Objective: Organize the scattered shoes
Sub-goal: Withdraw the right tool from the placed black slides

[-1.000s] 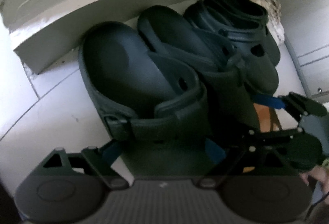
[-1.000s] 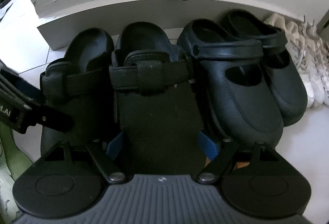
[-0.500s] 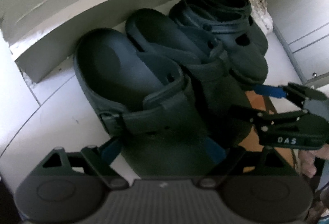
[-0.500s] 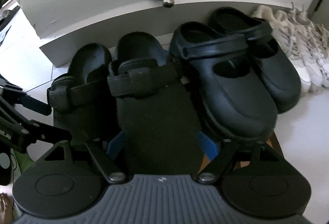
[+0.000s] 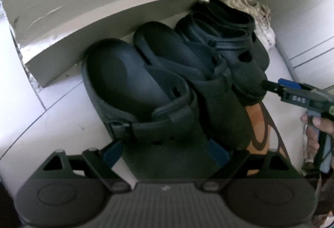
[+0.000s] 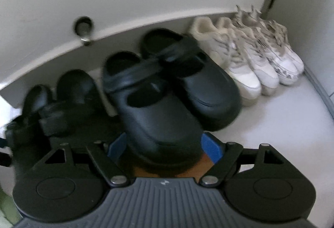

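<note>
The right gripper [image 6: 165, 144] has swung right, jaws wide. Four dark clogs [image 6: 158, 106] and three white sneakers [image 6: 246, 65] line the wall; leftmost clogs blur. Left gripper [image 5: 165, 150] wide over a clog's toe.

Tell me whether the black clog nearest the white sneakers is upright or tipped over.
Upright. The black clog rests on its sole with the foot opening facing up, heel toward the baseboard, parallel to its mate and next to the white sneakers.

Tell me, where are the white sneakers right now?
In the right wrist view the white sneakers sit at the right end of the row along the wall, right beside the black clogs.
</note>
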The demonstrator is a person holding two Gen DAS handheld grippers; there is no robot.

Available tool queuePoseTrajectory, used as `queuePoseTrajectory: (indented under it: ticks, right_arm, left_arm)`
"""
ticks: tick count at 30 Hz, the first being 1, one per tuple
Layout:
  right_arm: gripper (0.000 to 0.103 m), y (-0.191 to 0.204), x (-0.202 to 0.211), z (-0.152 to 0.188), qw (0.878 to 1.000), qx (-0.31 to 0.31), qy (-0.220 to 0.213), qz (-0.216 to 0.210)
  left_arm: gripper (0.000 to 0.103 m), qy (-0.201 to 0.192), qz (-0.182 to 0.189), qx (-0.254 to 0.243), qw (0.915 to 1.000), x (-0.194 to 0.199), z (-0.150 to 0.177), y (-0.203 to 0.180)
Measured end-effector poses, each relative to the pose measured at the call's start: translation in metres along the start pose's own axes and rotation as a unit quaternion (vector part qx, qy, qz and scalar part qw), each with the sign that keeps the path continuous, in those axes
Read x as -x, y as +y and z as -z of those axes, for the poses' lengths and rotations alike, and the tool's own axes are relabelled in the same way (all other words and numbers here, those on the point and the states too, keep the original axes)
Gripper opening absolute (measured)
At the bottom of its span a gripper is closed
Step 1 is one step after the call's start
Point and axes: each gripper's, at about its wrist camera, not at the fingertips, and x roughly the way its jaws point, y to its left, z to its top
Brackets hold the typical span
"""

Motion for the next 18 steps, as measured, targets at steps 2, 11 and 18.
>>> queuePoseTrajectory:
  ticks: [2,11,18]
  right_arm:
    - [0.084,-0.005,-0.007,0.004,1.0,-0.008,0.006,-0.003]
    - [0.082,-0.007,-0.032,0.013,0.999,-0.018,0.016,-0.023]
    - [0.084,0.001,-0.039,-0.003,0.999,-0.026,0.005,-0.029]
  left_arm:
    - [0.093,0.002,0.003,0.002,1.0,-0.001,0.0,0.0]
    - [0.093,-0.004,0.034,0.013,0.9993,0.002,0.001,-0.001]
    - [0.093,-0.011,0.027,0.016,0.9994,0.001,0.0,0.002]
